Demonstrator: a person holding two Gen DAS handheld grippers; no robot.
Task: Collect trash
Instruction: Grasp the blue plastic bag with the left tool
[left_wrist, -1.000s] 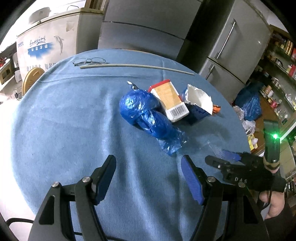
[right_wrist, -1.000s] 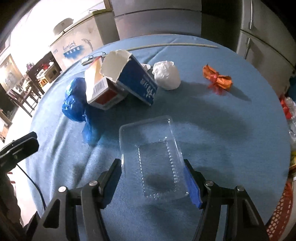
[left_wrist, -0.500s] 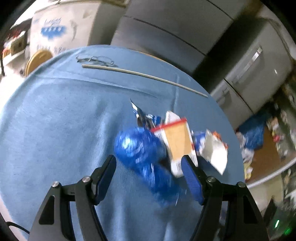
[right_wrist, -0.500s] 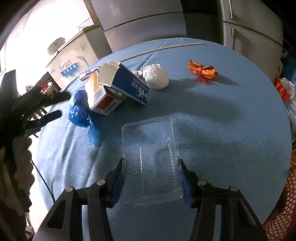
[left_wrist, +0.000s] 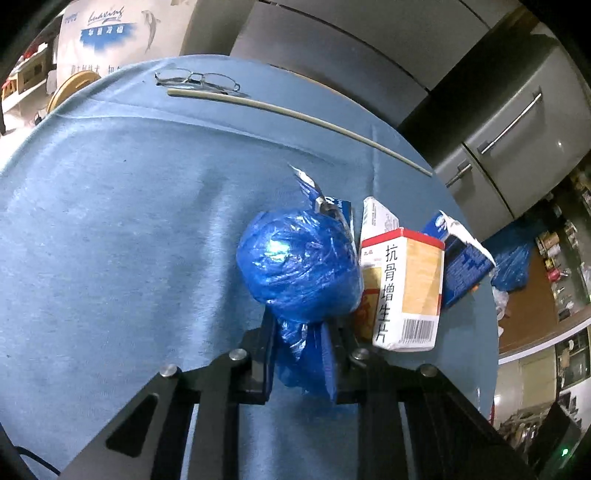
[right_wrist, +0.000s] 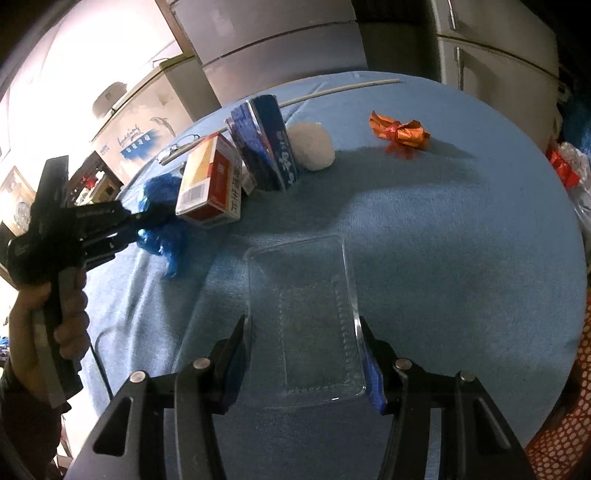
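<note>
A crumpled blue plastic bag (left_wrist: 299, 266) lies on the blue tablecloth (left_wrist: 110, 221). My left gripper (left_wrist: 301, 325) is shut on its twisted tail. The bag presses against a red and tan medicine box (left_wrist: 402, 288), and a torn blue carton (left_wrist: 461, 266) stands behind that. In the right wrist view, my right gripper (right_wrist: 304, 325) is shut on a clear plastic tray (right_wrist: 306, 295), both pads pressing its long sides. The tray rests on the cloth. There the left gripper (right_wrist: 144, 221) shows at the left, held by a hand, on the blue bag (right_wrist: 162, 240).
A white paper ball (right_wrist: 312, 146) and an orange foil wrapper (right_wrist: 399, 134) lie further back. Glasses (left_wrist: 199, 79) and a thin pale stick (left_wrist: 295, 112) lie near the far edge. Grey refrigerators stand behind the round table. A red mesh basket (right_wrist: 569, 424) sits at lower right.
My left gripper moved forward to the blue bag and shut on its tail. The right jaws narrowed onto the clear tray. The box and carton were pushed more upright.
</note>
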